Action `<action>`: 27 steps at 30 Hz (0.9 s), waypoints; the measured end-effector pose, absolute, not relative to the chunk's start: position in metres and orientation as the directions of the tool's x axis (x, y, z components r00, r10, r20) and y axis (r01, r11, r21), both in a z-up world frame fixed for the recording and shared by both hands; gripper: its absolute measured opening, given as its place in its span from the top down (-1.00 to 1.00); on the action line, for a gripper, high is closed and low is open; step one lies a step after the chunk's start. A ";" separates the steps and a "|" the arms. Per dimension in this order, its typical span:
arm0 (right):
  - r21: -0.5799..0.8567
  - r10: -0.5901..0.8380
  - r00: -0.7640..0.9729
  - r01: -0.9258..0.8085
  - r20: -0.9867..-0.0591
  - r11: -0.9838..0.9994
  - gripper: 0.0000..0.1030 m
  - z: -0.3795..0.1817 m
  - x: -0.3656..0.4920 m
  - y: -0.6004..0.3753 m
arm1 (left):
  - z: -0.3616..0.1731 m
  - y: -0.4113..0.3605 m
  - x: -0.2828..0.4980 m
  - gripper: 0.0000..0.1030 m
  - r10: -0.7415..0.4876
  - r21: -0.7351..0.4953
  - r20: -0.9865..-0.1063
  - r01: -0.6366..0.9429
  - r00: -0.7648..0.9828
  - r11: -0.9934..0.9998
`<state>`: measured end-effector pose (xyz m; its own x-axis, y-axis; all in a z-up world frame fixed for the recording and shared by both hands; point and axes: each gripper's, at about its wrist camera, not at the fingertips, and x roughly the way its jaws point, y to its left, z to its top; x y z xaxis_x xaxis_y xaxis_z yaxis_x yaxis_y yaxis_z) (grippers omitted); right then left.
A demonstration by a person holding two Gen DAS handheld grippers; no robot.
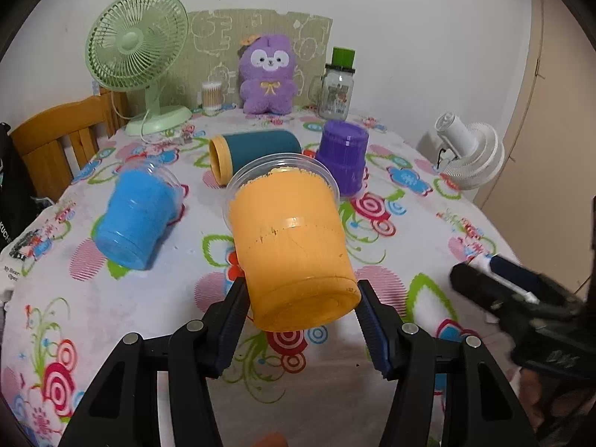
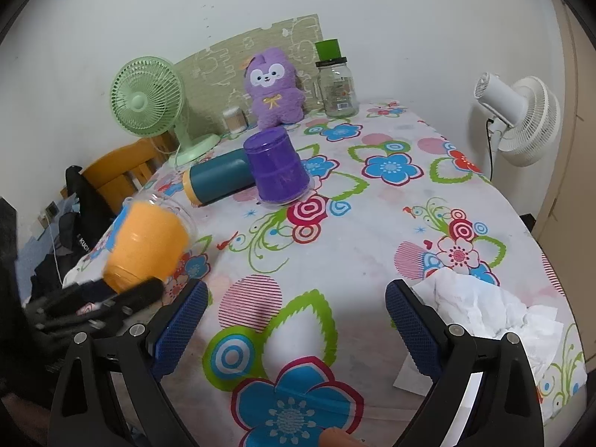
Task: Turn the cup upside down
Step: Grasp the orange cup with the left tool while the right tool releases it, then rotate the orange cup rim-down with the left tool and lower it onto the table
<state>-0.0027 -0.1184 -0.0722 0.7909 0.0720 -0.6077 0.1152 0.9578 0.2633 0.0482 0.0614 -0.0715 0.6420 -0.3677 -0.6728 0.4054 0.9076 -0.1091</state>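
My left gripper (image 1: 301,298) is shut on the base end of an orange cup (image 1: 294,246) with a clear rim. It holds the cup on its side above the floral tablecloth, mouth pointing away from me. The cup also shows in the right wrist view (image 2: 147,246), at the left, with the left gripper below it. My right gripper (image 2: 296,305) is open and empty over the near part of the table. In the left wrist view it (image 1: 495,279) shows blurred at the right edge.
A blue cup (image 1: 136,216) and a teal cup (image 1: 253,152) lie on their sides; a purple cup (image 1: 344,160) stands upside down. At the back stand a green fan (image 1: 138,52), a plush toy (image 1: 268,74) and a glass jar (image 1: 337,85). Crumpled tissue (image 2: 484,309) lies near right.
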 end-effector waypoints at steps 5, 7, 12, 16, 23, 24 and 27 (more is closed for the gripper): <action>0.265 0.082 0.791 0.104 -0.607 0.959 -0.89 -0.072 -0.002 -0.113 | -0.053 0.069 0.043 -0.16 -0.363 -0.088 -0.680 0.421 0.637 0.903; 0.265 0.085 0.793 0.098 -0.603 0.959 -0.89 -0.070 -0.003 -0.111 | -0.048 0.072 0.040 -0.17 -0.359 -0.077 -0.689 0.429 0.629 0.900; 0.271 0.091 0.795 0.095 -0.600 0.958 -0.89 -0.071 -0.003 -0.107 | -0.043 0.078 0.034 -0.17 -0.347 -0.057 -0.691 0.431 0.634 0.901; 0.263 0.096 0.794 0.082 -0.601 0.961 -0.89 -0.070 -0.003 -0.103 | -0.043 0.081 0.033 -0.17 -0.345 -0.058 -0.688 0.425 0.638 0.903; 0.253 0.083 0.796 0.091 -0.600 0.963 -0.89 -0.069 -0.005 -0.104 | -0.042 0.082 0.030 -0.17 -0.347 -0.055 -0.681 0.427 0.645 0.903; 0.250 0.080 0.794 0.093 -0.602 0.964 -0.89 -0.069 -0.005 -0.104 | -0.042 0.082 0.030 -0.17 -0.348 -0.057 -0.680 0.427 0.646 0.903; 0.241 0.075 0.795 0.091 -0.602 0.966 -0.89 -0.067 -0.004 -0.101 | -0.041 0.084 0.030 -0.17 -0.352 -0.063 -0.674 0.425 0.649 0.903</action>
<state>-0.0044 -0.1012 -0.0665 0.7947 0.0755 -0.6023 0.0905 0.9664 0.2406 0.0302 0.0837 -0.0408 0.6492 -0.3525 -0.6740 0.4246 0.9032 -0.0633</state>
